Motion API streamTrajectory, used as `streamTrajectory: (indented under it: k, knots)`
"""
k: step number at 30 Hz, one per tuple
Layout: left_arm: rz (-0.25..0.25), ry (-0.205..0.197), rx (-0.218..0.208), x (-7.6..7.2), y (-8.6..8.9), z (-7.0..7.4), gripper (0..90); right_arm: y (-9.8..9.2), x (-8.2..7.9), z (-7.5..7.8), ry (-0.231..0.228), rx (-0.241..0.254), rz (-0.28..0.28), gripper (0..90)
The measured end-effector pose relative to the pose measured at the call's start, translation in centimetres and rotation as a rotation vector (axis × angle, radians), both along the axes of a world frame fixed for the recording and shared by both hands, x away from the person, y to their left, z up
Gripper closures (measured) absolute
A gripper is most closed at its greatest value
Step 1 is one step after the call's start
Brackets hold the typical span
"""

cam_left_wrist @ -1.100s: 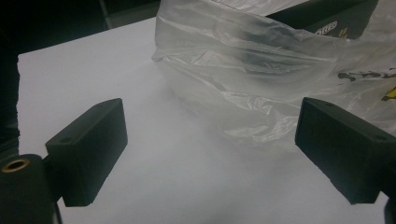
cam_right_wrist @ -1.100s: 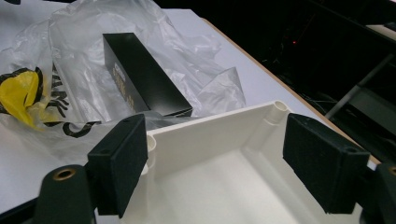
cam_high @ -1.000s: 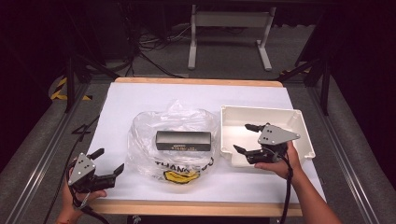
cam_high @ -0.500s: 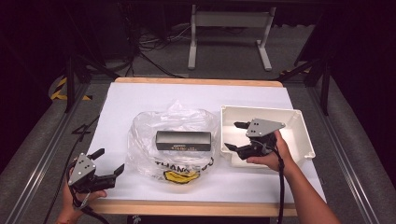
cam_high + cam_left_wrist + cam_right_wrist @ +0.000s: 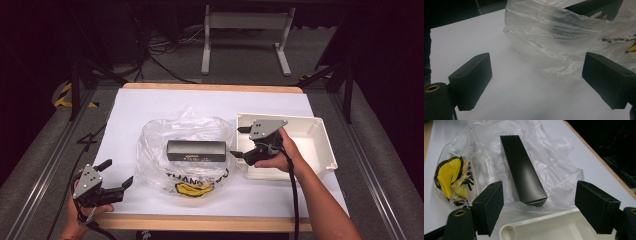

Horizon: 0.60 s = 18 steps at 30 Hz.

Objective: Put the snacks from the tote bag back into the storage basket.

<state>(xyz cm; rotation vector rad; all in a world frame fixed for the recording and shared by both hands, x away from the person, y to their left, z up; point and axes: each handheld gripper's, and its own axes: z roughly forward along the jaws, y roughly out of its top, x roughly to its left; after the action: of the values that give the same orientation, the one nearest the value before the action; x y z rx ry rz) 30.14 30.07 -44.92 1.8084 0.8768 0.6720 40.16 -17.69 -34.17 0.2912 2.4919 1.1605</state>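
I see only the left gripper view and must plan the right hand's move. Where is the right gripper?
Observer: The right gripper hangs open over the near left corner of the white tray, aimed at the bag.
Operator: What is the dark thing behind the plastic?
Observer: A long black box; one end points at the right gripper.
Operator: Where on the table is my left gripper?
Observer: The left gripper is open near the front left corner, apart from the bag.
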Motion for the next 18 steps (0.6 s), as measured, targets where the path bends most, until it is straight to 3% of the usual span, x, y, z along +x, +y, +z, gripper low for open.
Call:
streamTrajectory:
  k: [8,13,18]
  knots:
    - [-0.003,0.0,-0.003,-0.1,0.1,0.0,10.1,1.7,1.3,-0.1,0.026,-0.061,0.05,24.2]
    - [-0.003,0.0,-0.002,-0.3,0.2,0.0,10.1,2.6,2.2,-0.1,0.05,-0.069,0.079,25.2]
    - [-0.007,0.001,0.0,-0.4,0.2,0.0,10.1,3.6,3.0,-0.1,0.065,-0.116,0.107,26.5]
